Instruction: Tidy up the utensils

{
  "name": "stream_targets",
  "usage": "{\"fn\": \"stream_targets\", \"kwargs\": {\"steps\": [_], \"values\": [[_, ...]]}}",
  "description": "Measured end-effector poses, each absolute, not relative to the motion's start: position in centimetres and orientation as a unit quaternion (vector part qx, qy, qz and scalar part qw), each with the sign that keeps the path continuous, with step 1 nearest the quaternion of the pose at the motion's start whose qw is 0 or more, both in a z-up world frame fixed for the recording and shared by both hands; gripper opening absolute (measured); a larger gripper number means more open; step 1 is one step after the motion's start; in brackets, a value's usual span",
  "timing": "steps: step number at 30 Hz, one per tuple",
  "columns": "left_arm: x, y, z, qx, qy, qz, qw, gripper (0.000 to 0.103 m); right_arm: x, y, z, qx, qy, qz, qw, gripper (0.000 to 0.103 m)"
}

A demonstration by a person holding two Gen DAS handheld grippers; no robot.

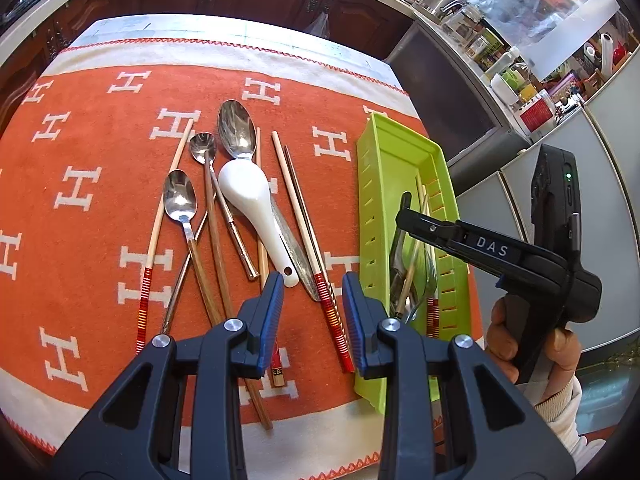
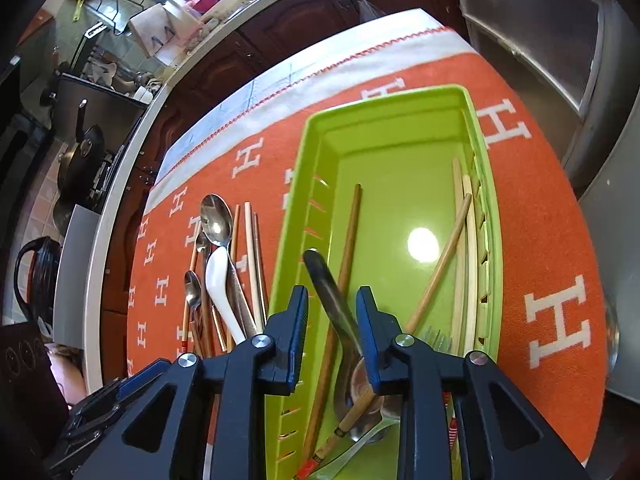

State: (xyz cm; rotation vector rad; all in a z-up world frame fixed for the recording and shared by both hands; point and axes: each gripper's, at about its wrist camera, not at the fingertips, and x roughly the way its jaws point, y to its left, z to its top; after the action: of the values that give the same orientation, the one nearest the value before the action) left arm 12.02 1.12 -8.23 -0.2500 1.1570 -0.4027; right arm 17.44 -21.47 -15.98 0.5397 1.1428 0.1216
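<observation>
Utensils (image 1: 240,216) lie loose left of the green tray's rim (image 1: 366,200).

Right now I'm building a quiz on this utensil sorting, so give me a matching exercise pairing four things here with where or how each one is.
Things:
1. white ceramic spoon
2. green tray
3. left hand-held gripper
4. dark-handled utensil

States:
A. open, above the chopsticks
B. on the orange cloth among the metal spoons
C. inside the tray, between the right jaws
D. at the cloth's right edge

Pairs: 1-B, 2-D, 3-A, 4-C
</observation>
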Motion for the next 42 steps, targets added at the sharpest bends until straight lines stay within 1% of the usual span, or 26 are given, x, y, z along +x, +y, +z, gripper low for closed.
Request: {"fn": "stream_targets", "kwargs": {"steps": [7, 12, 19, 33, 42], "values": [[11.9, 1.6, -8.4, -0.125, 0.544, -0.192, 0.807, 0.027, 16.2, -22.6, -14.1, 0.251, 0.530, 0.051, 0.808, 0.025], [11.8, 1.7, -8.4, -0.124, 0.545, -0.190, 0.807, 0.027, 15.1, -23.1, -14.2, 0.248, 0.537, 0.047, 0.805, 0.025], [11.3, 2.5, -8.3, -0.116, 0.542, -0.175, 0.814, 0.027, 13.9, -21.3, -14.1, 0.213, 0.546, 0.048, 0.809, 0.025], [11.0, 4.9, -8.7, -0.107, 0.539, -0.147, 0.822, 0.027, 11.2, -18.0, -9.3, 0.164, 0.529, 0.071, 0.830, 0.025], [11.1, 6.7, -8.9, -0.102, 0.534, -0.128, 0.830, 0.027, 11.6, -14.3, -7.2, 0.138, 0.526, 0.093, 0.834, 0.025]]}}
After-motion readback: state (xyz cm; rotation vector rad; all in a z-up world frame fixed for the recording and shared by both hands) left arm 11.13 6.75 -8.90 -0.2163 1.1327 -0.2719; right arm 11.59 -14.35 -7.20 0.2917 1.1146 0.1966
